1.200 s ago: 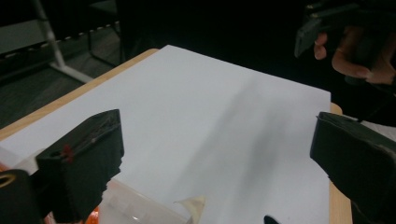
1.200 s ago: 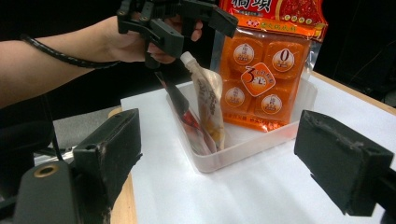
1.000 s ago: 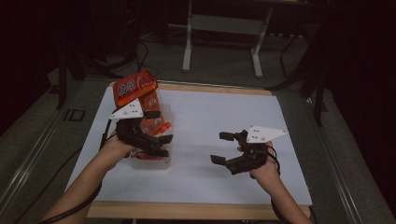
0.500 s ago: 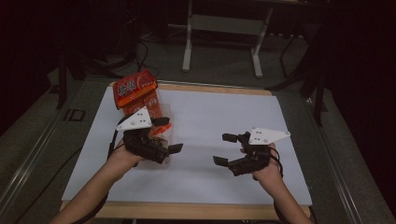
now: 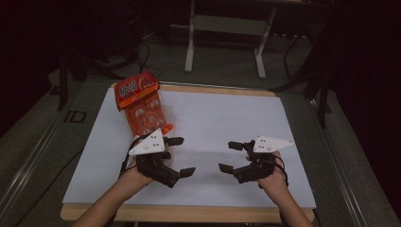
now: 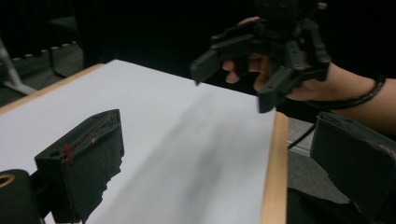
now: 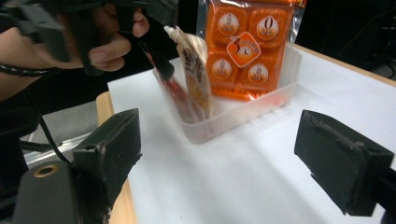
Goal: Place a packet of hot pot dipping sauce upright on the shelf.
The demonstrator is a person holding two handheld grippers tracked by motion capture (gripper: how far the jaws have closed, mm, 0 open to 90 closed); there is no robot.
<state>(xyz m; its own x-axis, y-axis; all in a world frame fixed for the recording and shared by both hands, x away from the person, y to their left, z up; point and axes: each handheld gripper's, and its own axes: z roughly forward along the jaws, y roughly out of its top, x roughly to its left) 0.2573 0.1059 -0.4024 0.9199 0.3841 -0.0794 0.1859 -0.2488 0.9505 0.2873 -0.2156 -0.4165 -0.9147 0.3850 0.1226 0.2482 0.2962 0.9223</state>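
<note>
Left tool (image 5: 180, 156) released, empty, beside clear bin (image 7: 243, 112) holding orange snack pack (image 5: 142, 101); right tool (image 5: 228, 156) released.

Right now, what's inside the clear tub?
The tub holds an orange snack bag standing upright and a pale sachet beside it. Their lower ends and the tub's floor are blurred behind its wall.

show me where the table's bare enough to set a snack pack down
Bare white tabletop runs from the clear plastic tub to the far right corner, and between the left hand-held gripper and right hand-held gripper. Crowded around the tub with its orange snack pack.
</note>
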